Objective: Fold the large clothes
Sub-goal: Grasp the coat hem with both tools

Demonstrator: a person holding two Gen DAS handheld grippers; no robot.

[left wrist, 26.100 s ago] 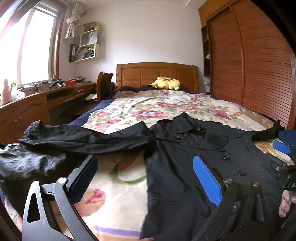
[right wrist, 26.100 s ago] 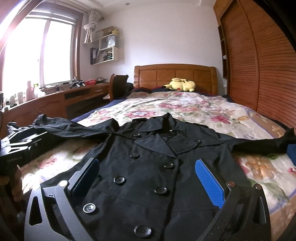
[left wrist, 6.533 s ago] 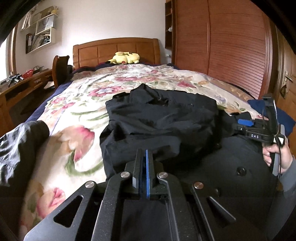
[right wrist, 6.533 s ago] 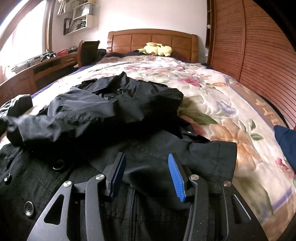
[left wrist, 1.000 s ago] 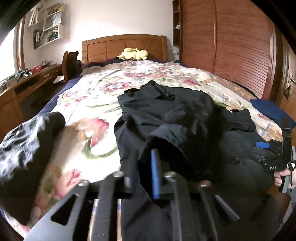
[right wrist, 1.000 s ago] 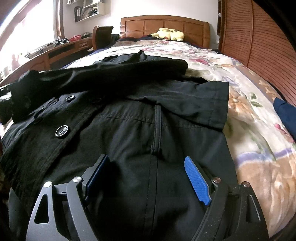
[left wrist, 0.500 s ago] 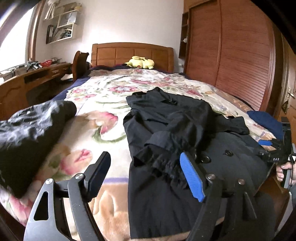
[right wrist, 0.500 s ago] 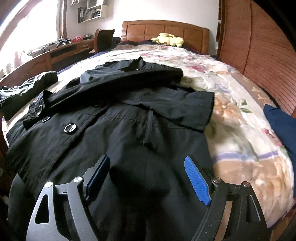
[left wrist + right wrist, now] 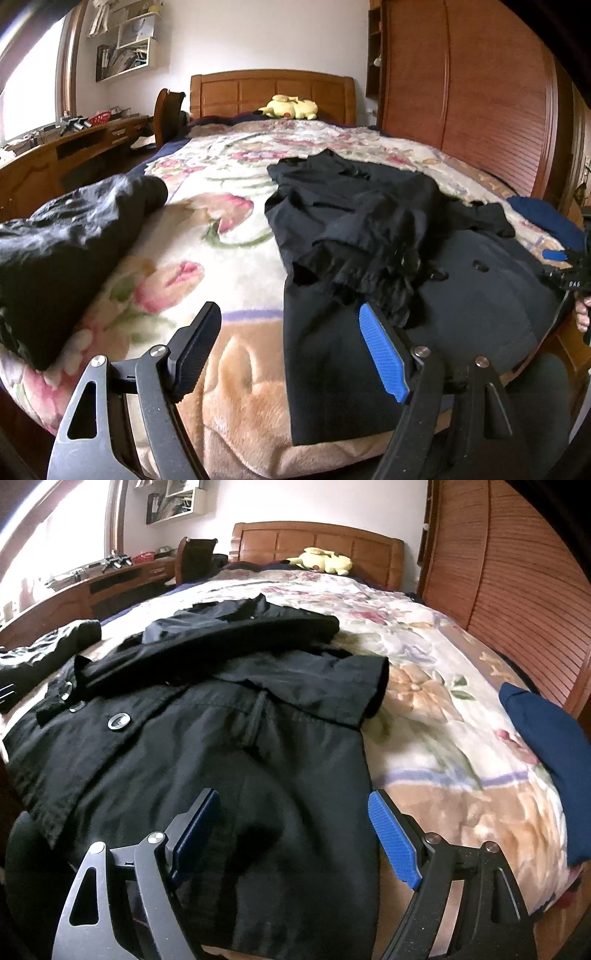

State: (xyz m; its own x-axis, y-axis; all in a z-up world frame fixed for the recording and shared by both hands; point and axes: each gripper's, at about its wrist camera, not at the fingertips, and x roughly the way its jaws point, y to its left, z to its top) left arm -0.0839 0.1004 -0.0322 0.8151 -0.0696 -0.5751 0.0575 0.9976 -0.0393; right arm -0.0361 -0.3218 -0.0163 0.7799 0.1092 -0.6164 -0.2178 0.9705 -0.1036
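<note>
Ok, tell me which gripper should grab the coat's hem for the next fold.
Probably right: the open right gripper hangs over the black coat hem, while the left gripper straddles its edge.

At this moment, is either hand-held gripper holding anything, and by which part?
Nothing is held. The left hand-held gripper has just opened and is empty; the right hand-held gripper hangs open over the black buttoned coat.

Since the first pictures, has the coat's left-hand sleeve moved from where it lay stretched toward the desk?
Yes. The sleeve no longer reaches toward the desk; it is folded inward, bunched on the black coat, away from the desk side. The left gripper has just opened, empty.
</note>
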